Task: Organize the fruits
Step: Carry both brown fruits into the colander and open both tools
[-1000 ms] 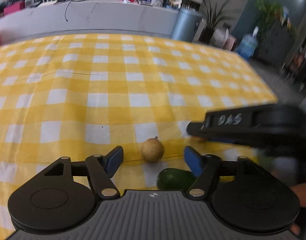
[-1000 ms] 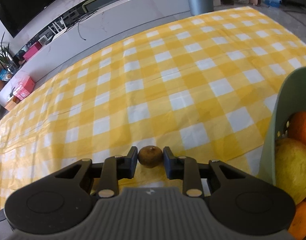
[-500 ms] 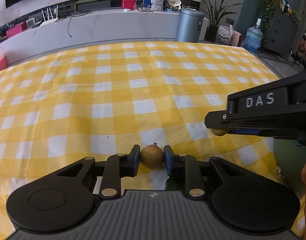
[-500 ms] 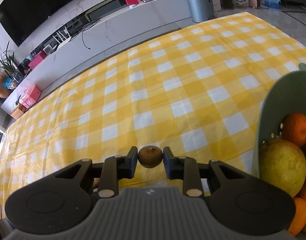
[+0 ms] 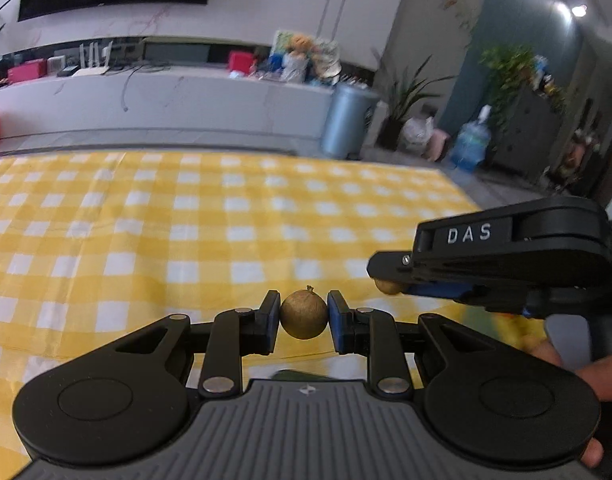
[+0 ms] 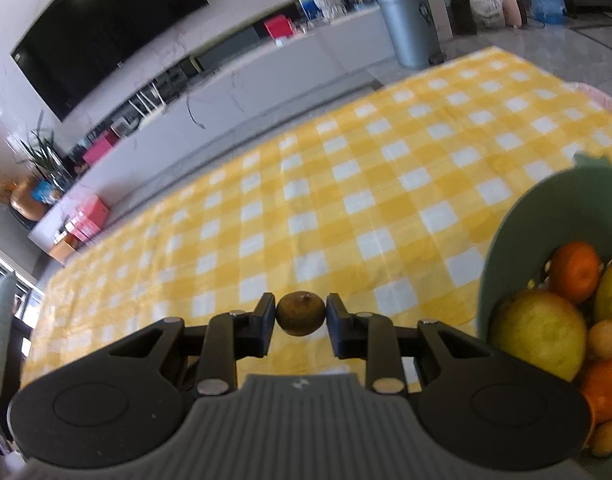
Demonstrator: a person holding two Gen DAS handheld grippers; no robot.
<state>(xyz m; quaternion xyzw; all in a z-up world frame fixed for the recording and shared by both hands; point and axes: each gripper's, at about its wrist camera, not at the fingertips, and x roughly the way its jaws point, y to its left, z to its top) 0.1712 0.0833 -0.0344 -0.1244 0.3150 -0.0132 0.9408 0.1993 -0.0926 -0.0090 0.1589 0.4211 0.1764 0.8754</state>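
A small round tan-brown fruit with a short stem nub [image 5: 304,313] is being gripped between the blue-lined pads of the black left gripper [image 5: 304,316], clear of the bench covered by a yellow-and-white checked cloth [image 5: 186,232]. A second small round fruit, darker brown [image 6: 301,313], is being pinched in the same way by the closed right gripper [image 6: 301,314], whose black body marked with white letters is also being seen at the right of the left wrist view, carried by a person's hand [image 5: 585,376]. Just to the right of the right gripper, a pale green plastic colander bowl [image 6: 505,264] is being shown holding oranges [image 6: 577,271], a large yellow citrus [image 6: 539,332] and smaller tan fruits [image 6: 605,338]. A dark green fruit [image 5: 302,376] is being mostly hidden under the left gripper.
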